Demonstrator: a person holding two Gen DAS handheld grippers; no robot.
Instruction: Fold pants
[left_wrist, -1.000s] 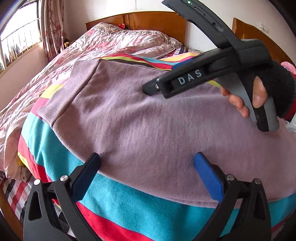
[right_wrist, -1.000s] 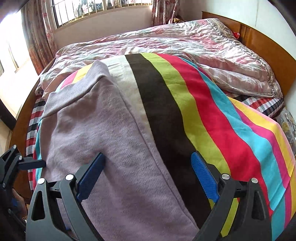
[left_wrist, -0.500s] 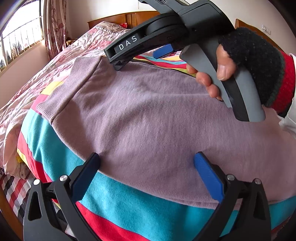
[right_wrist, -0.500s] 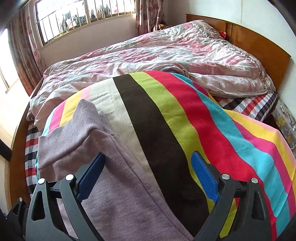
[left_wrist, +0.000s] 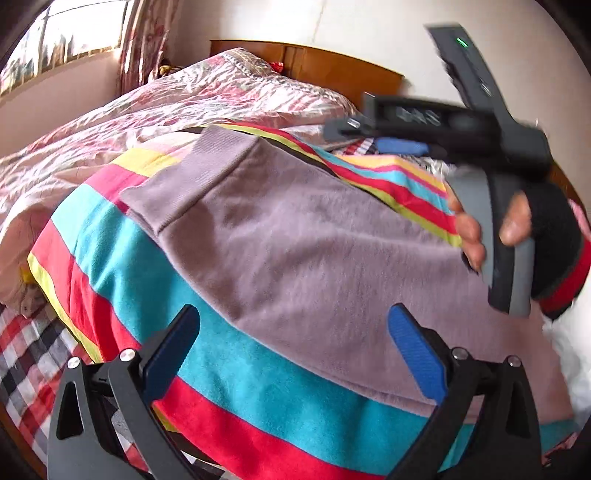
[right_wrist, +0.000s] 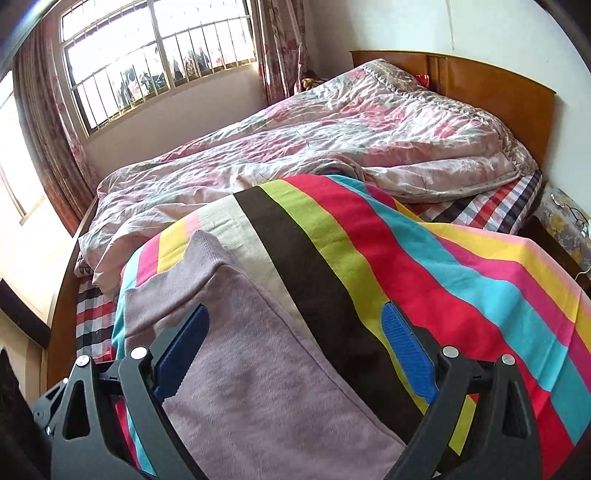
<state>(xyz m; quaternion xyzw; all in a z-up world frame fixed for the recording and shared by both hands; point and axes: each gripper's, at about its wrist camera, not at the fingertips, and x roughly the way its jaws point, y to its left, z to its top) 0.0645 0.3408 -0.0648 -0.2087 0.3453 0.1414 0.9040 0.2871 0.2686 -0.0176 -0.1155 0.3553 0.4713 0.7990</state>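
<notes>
Reading "DAS", blurred, on the right gripper (left_wrist: 402, 146) above pants (left_wrist: 314, 236).

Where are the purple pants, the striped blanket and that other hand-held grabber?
purple pants (left_wrist: 317, 251), left wrist view, mid-fabric.
striped blanket (right_wrist: 461, 295), right wrist view, on a red stripe.
right gripper (right_wrist: 295, 350), right wrist view, midway between its blue fingertips.

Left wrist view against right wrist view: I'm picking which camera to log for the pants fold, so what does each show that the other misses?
Only the left wrist view shows the right gripper from outside, in a gloved hand above the pants. Only the right wrist view shows the barred window and the blanket's black stripe. Both show the lilac pants lying on the striped blanket, the floral quilt and the wooden headboard, each framed by open blue-padded jaws.
</notes>
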